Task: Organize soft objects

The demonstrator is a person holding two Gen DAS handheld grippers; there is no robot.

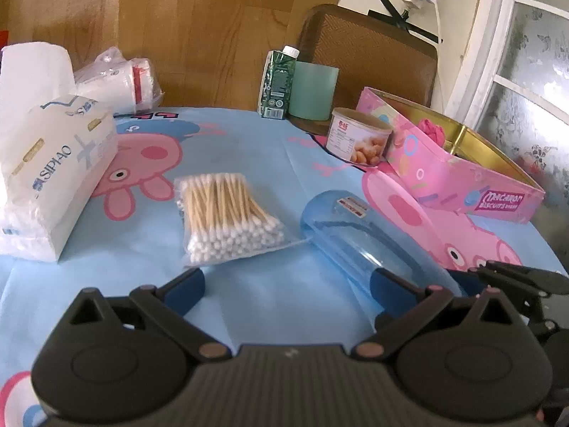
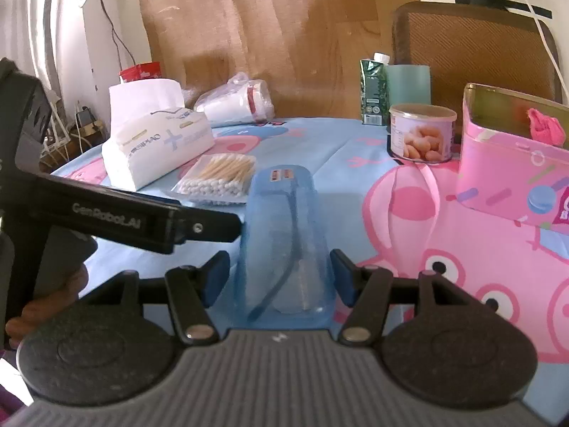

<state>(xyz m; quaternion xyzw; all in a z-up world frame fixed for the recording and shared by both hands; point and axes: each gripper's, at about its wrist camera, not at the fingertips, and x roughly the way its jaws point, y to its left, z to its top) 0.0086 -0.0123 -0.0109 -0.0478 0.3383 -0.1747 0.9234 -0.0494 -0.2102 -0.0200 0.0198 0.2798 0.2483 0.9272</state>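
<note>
A: Right gripper (image 2: 281,275): state of the fingers?

B: Moderately wide. The blue pads stand on either side of the translucent blue case (image 2: 284,245), which lies lengthwise between them on the cartoon tablecloth (image 2: 409,213). A thin gap shows at each pad, so the case sits between the jaws unclamped.

A: Left gripper (image 1: 288,284)?

B: Spread wide over bare cloth, gripping nothing. Its right pad (image 1: 386,281) overlaps the near end of the blue case (image 1: 359,245); whether it touches cannot be told.

A: Where are the soft items?

B: The bag of cotton swabs (image 1: 227,213) lies just left of the case. The tissue pack (image 1: 46,163) stands further left, with wrapped paper cups (image 1: 117,82) behind it. A pink soft item (image 1: 432,131) rests inside the open pink biscuit tin (image 1: 462,181) at the right.

A: What does each view add?

B: The right wrist view shows the left gripper's body (image 2: 124,217) from the side, with fingers of a hand (image 2: 46,302) under it, and a dark strip inside the case. The left wrist view shows the tin's printed front and only an edge of the right gripper (image 1: 519,274).

A: Anything unclear?

B: The pink item's nature, the label on the round can (image 1: 359,137), and the carton (image 1: 279,82) beside the green cup (image 1: 313,90).
</note>
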